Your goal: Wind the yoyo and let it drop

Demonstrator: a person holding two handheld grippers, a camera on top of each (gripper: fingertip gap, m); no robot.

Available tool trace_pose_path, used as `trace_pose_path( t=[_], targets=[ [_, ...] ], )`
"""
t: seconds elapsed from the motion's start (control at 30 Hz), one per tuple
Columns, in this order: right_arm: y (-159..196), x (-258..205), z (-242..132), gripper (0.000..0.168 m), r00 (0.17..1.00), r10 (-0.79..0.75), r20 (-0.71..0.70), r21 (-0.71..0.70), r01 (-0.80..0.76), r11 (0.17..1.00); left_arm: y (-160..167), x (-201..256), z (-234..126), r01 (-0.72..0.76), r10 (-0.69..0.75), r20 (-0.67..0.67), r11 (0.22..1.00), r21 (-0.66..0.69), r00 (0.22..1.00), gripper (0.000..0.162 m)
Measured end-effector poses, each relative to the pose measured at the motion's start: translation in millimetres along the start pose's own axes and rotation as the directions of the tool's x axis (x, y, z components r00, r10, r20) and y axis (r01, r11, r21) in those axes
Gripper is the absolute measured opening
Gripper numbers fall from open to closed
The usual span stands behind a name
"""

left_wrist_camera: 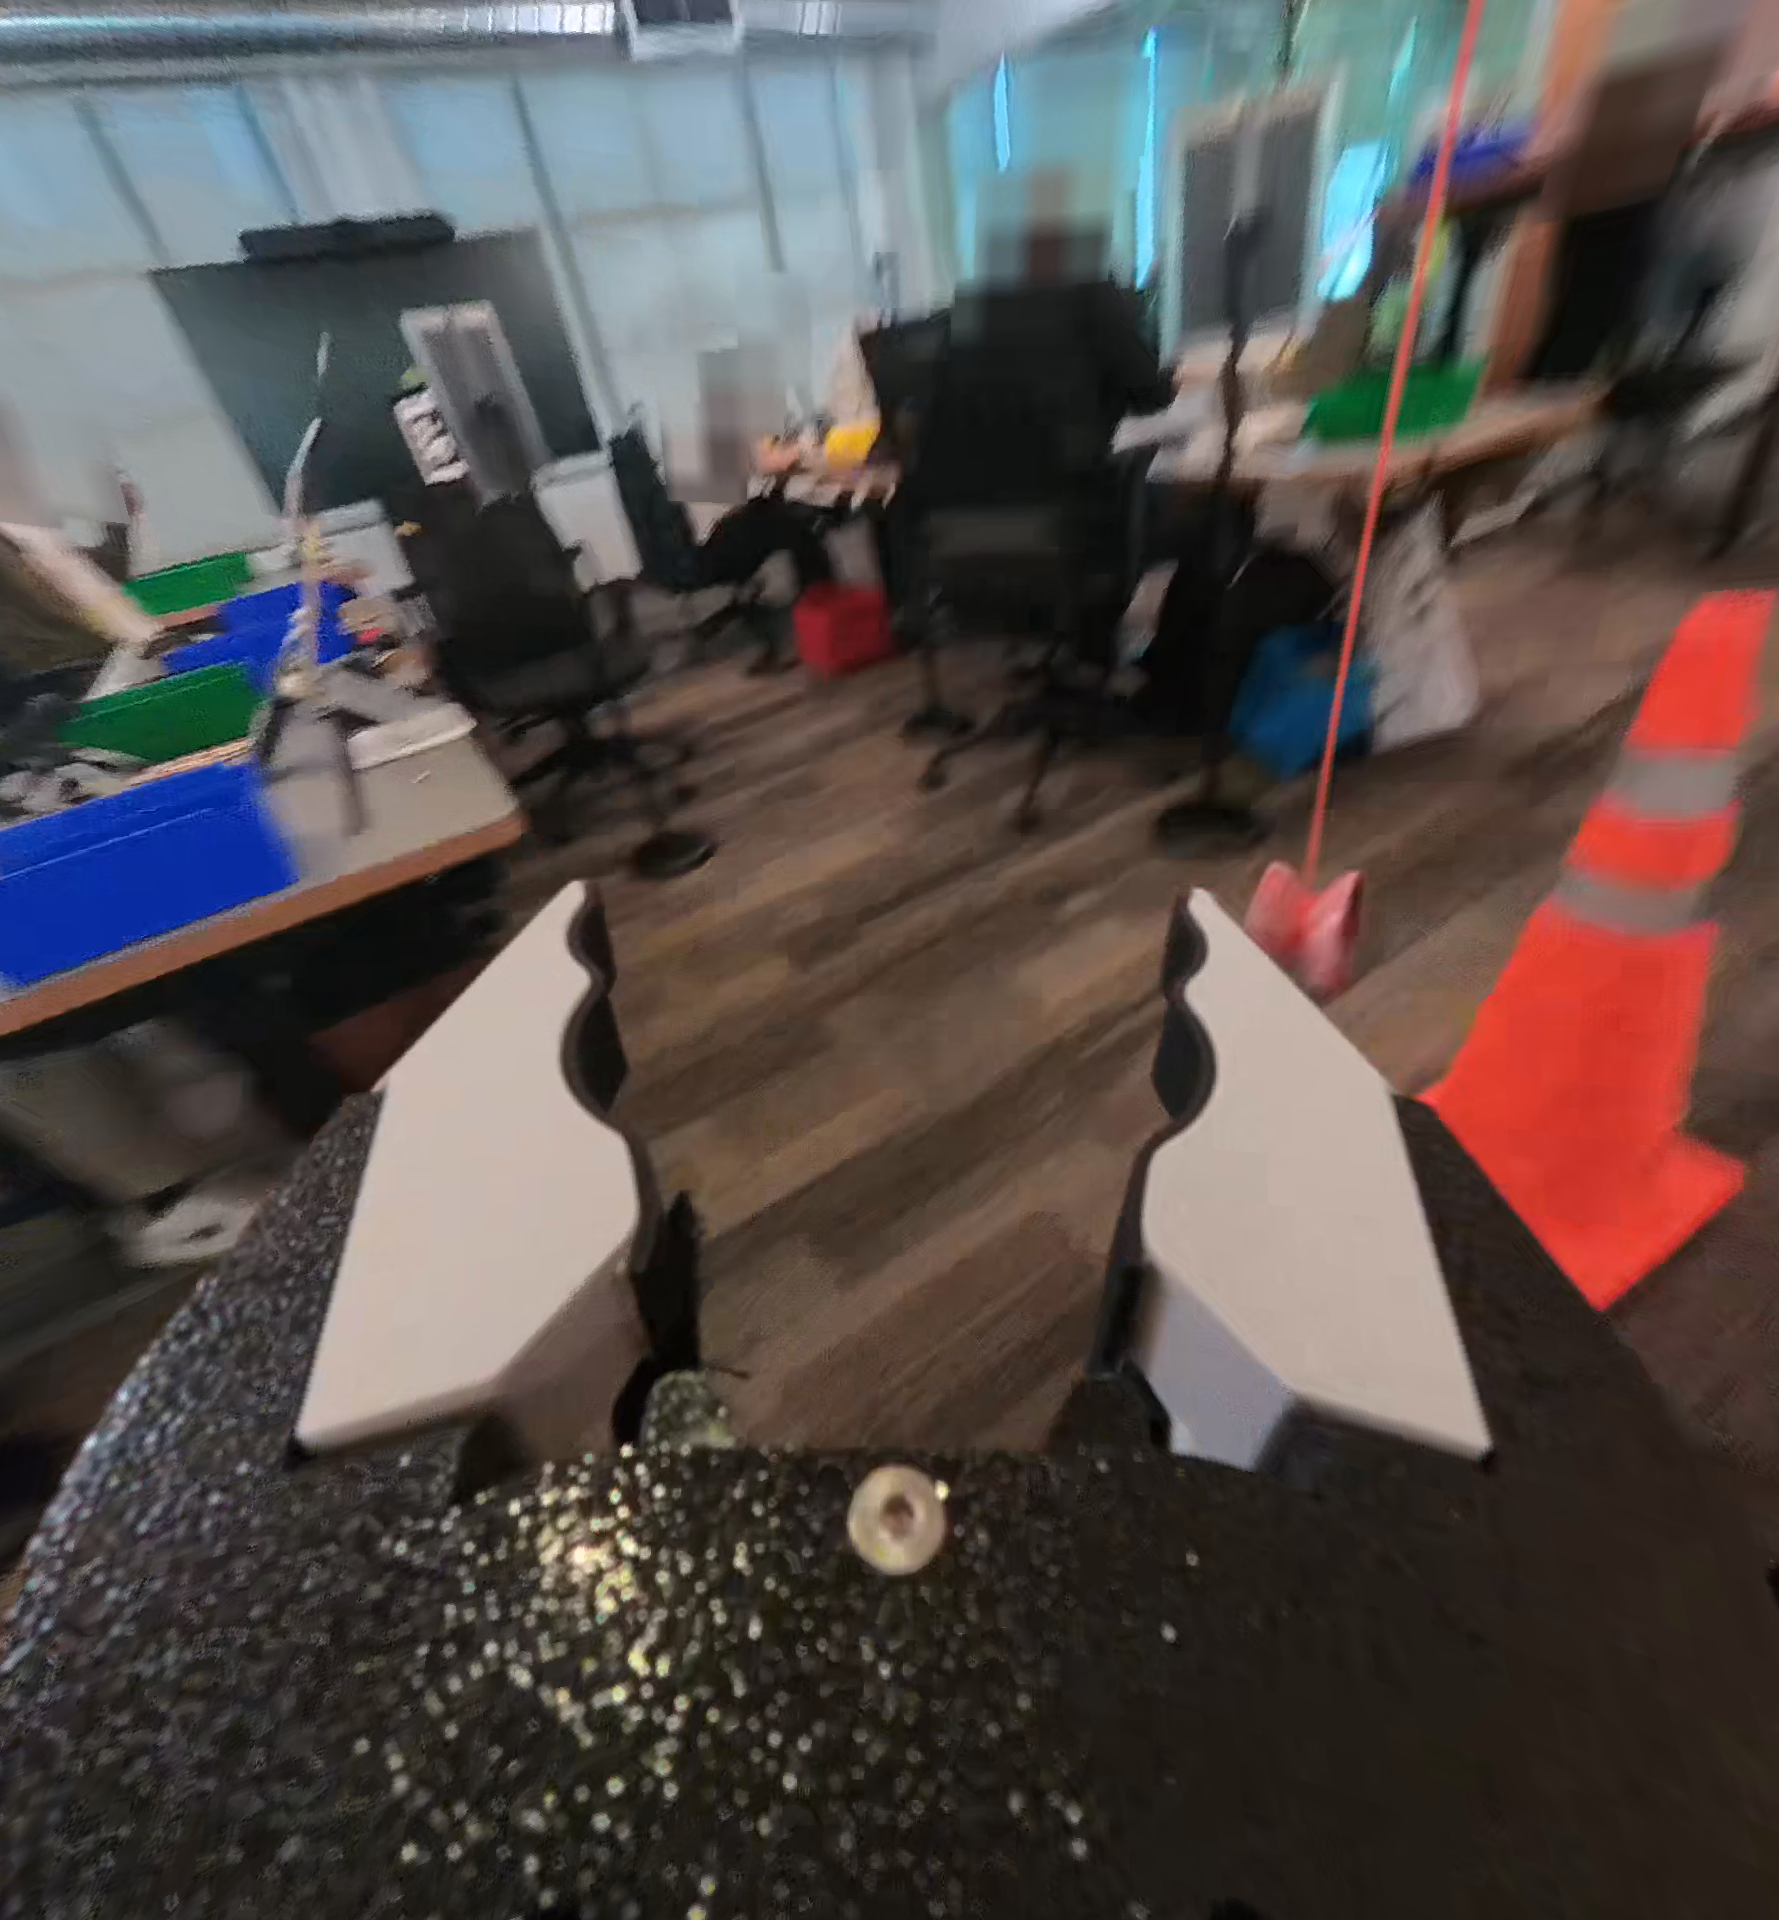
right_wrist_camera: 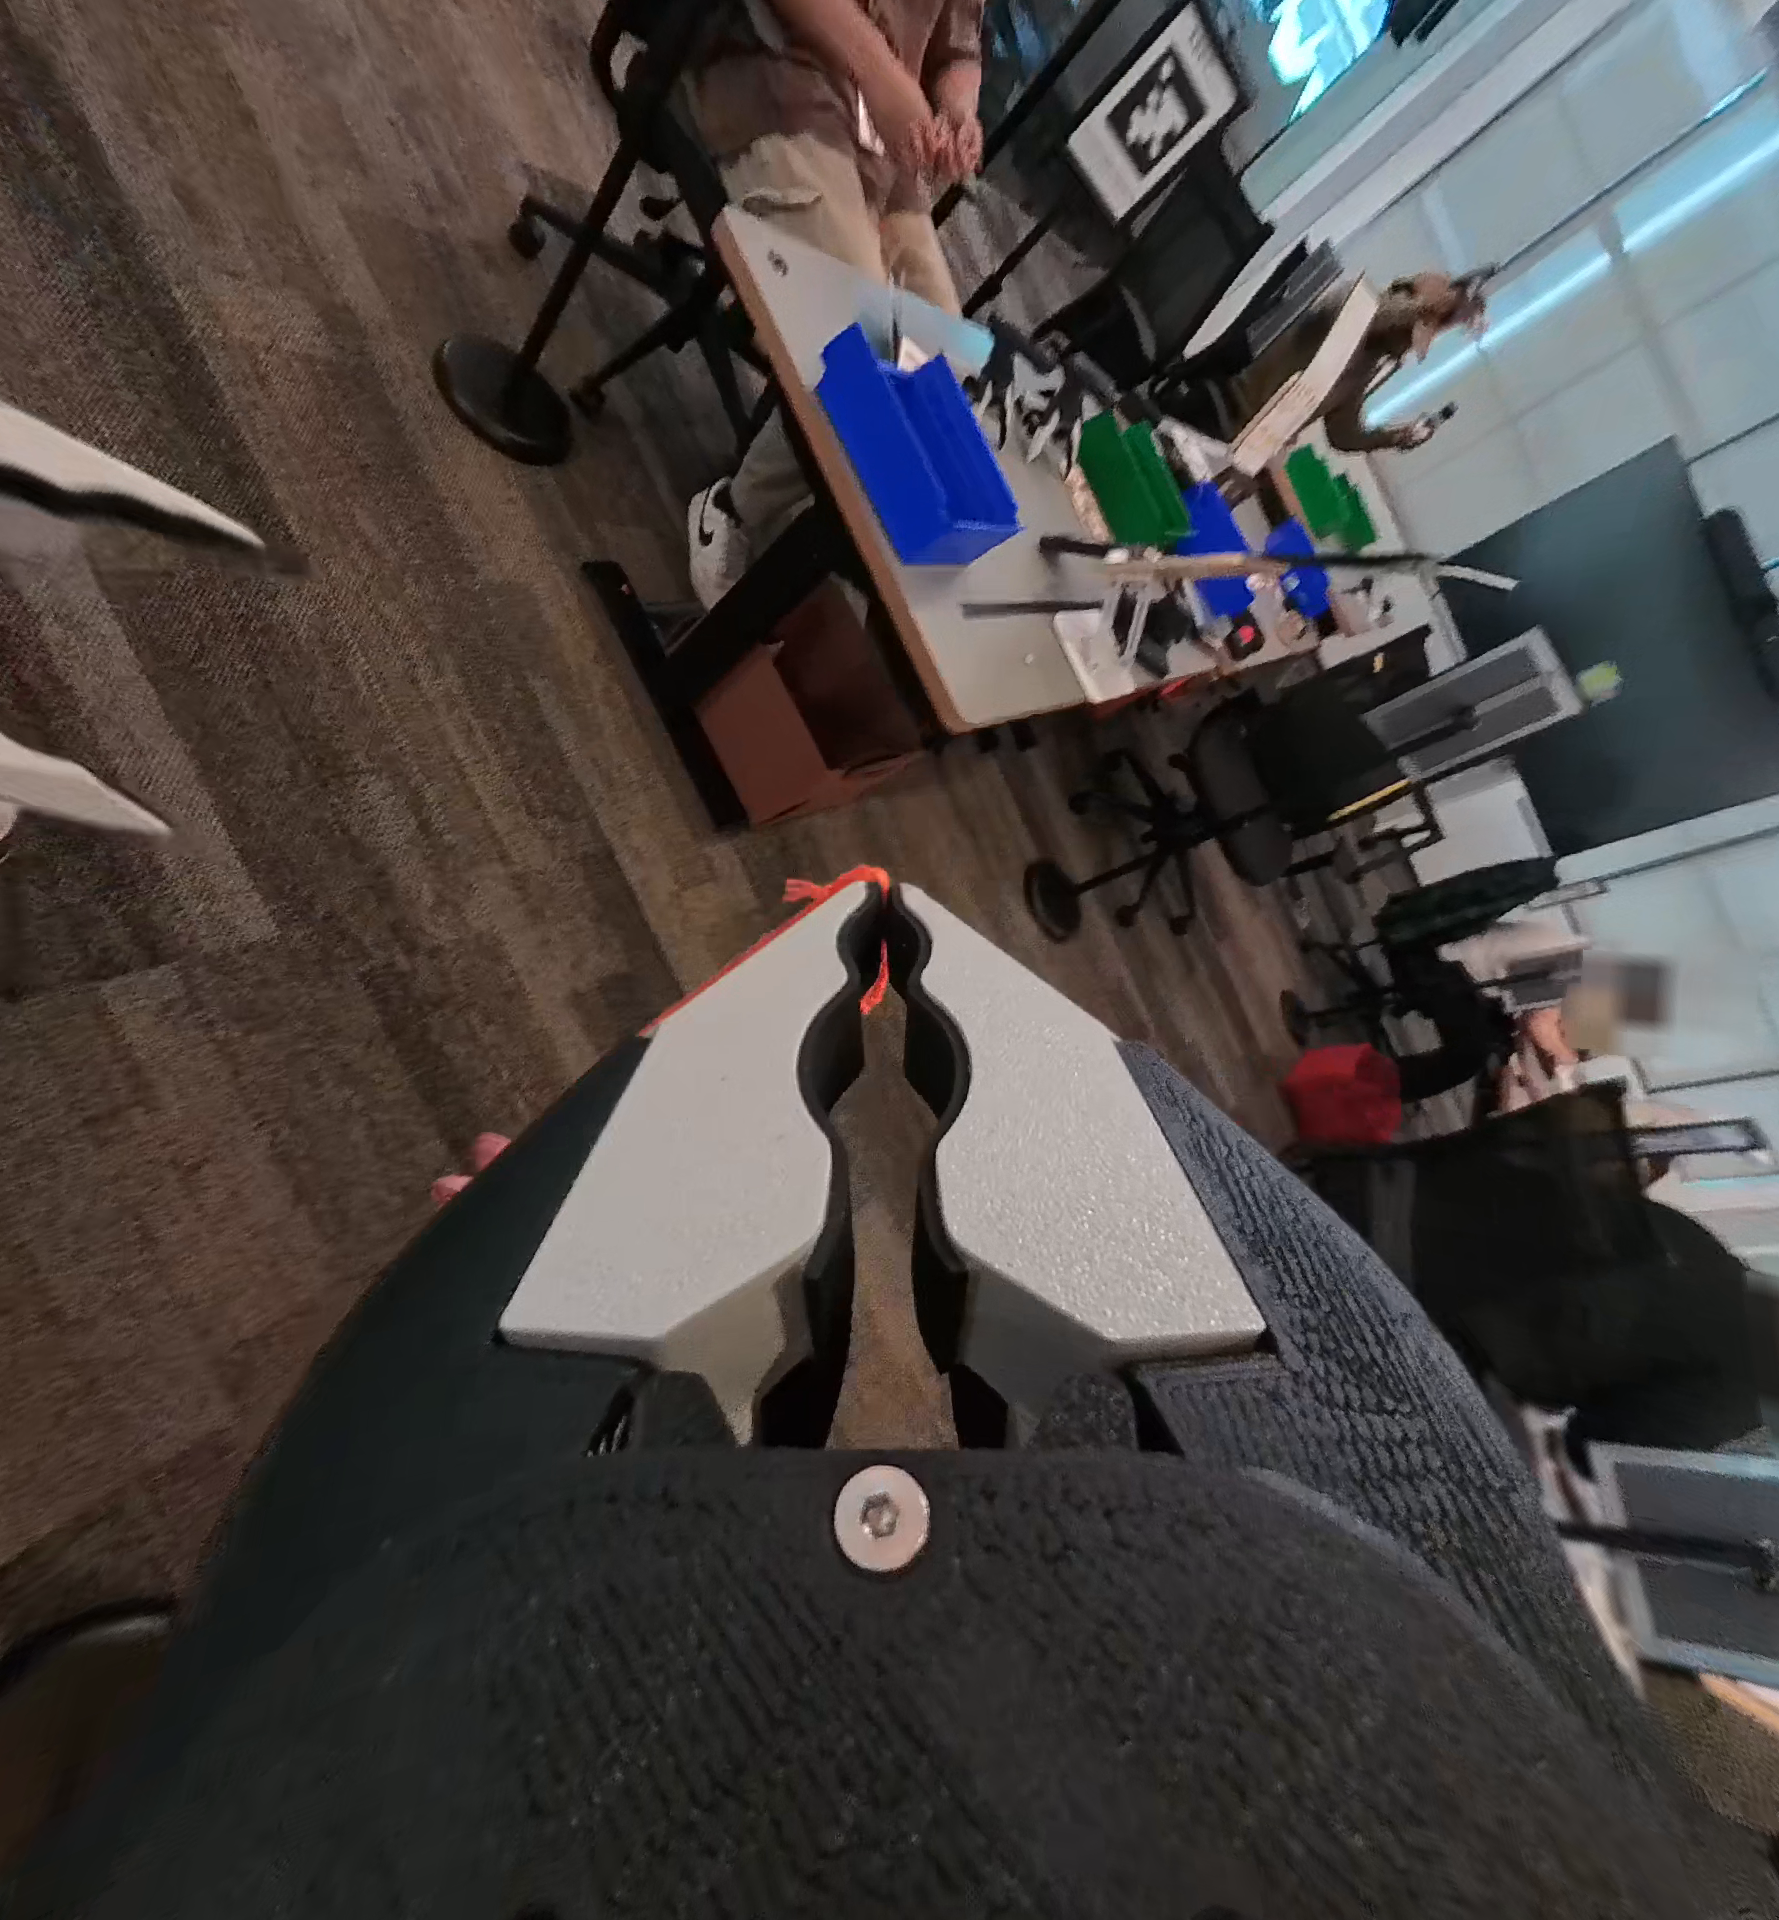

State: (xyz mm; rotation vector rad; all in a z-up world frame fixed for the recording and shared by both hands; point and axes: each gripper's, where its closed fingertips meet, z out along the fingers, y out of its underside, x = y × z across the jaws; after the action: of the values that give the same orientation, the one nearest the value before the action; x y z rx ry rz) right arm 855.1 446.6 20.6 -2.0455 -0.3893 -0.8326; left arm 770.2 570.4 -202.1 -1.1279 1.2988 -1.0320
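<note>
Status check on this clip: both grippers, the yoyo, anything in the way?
Left gripper open, empty. Right gripper shut on thin orange string. Pink plastic yoyo hangs unwound, right of left fingers. Orange traffic cone stands behind it.

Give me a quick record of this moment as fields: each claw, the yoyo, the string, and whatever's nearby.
left claw: open, empty
right claw: shut on the string's end
string: orange, runs straight up from the yoyo, out of frame at the top
yoyo: pink, hanging on the string, just right of the left claw's fingertips, not gripped
traffic cone: orange, standing on the floor beyond the yoyo
table: left, holding blue and green bins
</note>
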Motion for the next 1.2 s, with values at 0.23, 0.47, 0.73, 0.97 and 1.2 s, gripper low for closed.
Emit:
trace_pose_path(
  t=[0.23,0.47,0.73,0.97,1.2],
  targets=[
    [96.0,-76.1,34.8,0.0,0.988,0.126,0.093,-0.174,-0.108,0.979,72.8,-12.4,-68.7,-0.167,0.215,0.192,0.956,-0.24,0.957,0.101],
    [-11.8,127.2,-46.0,0.0,0.882,0.109,-0.459,0.144,-0.047,0.988,106.3,3.7,-80.5,-0.174,0.245,0.254,0.947,-0.271,0.936,0.095],
    [-24.7,128.9,-41.8,0.0,0.933,0.039,-0.357,0.095,-0.006,0.995,114.2,12.4,-77.5,-0.184,0.251,0.195,0.933,-0.31,0.948,0.093],
    [-12.5,127.3,-30.7,0.0,0.914,0.044,-0.403,0.089,-0.009,0.996,121.7,11.1,-77.9,-0.169,0.244,0.188,0.924,-0.342,0.951,0.092],
    [-6.0,121.2,-30.1,0.0,0.906,0.032,-0.423,0.063,-0.006,0.998,127.3,9.9,-76.8,-0.154,0.235,0.188,0.917,-0.367,0.954,0.092]
  ],
)
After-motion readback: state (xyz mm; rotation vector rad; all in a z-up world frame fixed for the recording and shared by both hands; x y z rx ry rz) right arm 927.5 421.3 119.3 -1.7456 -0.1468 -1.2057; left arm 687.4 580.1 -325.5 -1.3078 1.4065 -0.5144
